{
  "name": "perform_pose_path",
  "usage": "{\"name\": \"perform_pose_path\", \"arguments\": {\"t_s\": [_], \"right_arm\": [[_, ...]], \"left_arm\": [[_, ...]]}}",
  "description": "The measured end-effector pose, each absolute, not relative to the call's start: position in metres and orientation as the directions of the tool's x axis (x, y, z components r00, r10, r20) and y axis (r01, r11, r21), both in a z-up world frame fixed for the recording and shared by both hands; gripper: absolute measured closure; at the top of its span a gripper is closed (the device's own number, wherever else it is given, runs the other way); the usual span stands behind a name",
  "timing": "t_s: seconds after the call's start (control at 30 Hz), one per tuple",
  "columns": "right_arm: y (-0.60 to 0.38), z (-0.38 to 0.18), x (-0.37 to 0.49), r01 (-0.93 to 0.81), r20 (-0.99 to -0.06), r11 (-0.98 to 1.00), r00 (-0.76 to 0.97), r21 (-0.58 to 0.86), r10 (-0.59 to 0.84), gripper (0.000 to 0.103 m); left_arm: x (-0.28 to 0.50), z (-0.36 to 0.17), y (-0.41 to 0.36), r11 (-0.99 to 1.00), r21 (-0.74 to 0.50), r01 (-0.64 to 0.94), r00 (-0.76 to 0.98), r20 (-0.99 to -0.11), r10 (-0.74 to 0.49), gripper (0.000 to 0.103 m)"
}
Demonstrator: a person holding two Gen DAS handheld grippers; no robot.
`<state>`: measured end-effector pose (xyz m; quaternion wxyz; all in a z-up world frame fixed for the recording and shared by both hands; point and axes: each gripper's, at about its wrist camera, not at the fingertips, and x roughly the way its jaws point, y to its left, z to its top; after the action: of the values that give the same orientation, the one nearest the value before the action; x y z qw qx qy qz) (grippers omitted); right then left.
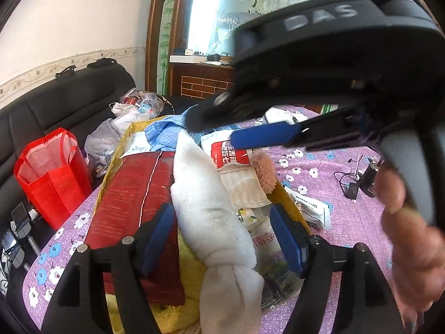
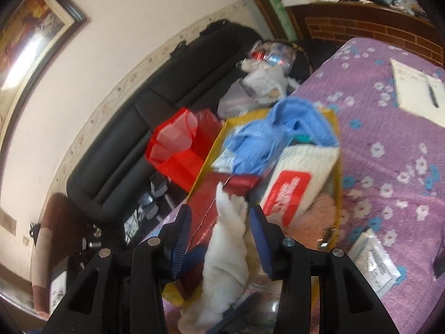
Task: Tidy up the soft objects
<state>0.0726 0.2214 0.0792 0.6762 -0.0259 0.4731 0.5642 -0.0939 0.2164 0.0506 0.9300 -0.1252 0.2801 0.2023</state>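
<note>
Now white towel (image 1: 211, 214) lies btwn spread fingers of left gripper (image 1: 222, 239) & right gripper (image 2: 219, 239), both untouching.

Surroundings beyond the task items

A purple flowered tablecloth (image 2: 389, 128) is spread over the table, with a notepad (image 2: 414, 89) and pen (image 2: 433, 94) laid on it. A black sofa (image 1: 64, 103) is seen against the wall, a red gift bag (image 1: 50, 172) standing before it and clear plastic bags (image 1: 139, 105) heaped on it. A framed picture (image 2: 30, 36) is hung above.

"DAS" stands on the right tongs' (image 1: 264, 139) black housing.
</note>
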Motion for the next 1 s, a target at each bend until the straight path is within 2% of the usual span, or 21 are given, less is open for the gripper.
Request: {"name": "perform_pose_path", "arguments": {"t_s": [0.2, 0.37, 0.5, 0.6, 0.7, 1.0], "right_arm": [[0.194, 0.077, 0.093, -0.753, -0.69, 0.496, 0.077, 0.433, 0.72, 0.05], [0.199, 0.05, 0.095, -0.736, -0.726, 0.496, 0.01, 0.46, 0.688, 0.05], [0.208, 0.038, 0.09, -0.739, -0.722, 0.473, -0.026, 0.479, 0.691, 0.041], [0.203, 0.042, 0.092, -0.731, -0.704, 0.454, -0.05, 0.509, 0.708, 0.041], [0.192, 0.05, 0.092, -0.738, -0.694, 0.455, -0.026, 0.499, 0.72, 0.041], [0.17, 0.061, 0.078, -0.751, -0.678, 0.48, 0.06, 0.453, 0.733, 0.041]], "left_arm": [[-0.095, 0.054, 0.214, 0.883, -0.121, -0.453, 0.763, -0.565, 0.314, 0.029], [-0.095, 0.056, 0.213, 0.883, -0.11, -0.457, 0.762, -0.56, 0.325, 0.025], [-0.093, 0.056, 0.208, 0.888, -0.093, -0.451, 0.758, -0.565, 0.326, 0.024], [-0.092, 0.055, 0.204, 0.893, -0.074, -0.444, 0.755, -0.567, 0.328, 0.023], [-0.09, 0.054, 0.203, 0.892, -0.054, -0.449, 0.749, -0.568, 0.343, 0.02], [-0.09, 0.056, 0.205, 0.872, -0.028, -0.489, 0.723, -0.572, 0.387, 0.02]]}}
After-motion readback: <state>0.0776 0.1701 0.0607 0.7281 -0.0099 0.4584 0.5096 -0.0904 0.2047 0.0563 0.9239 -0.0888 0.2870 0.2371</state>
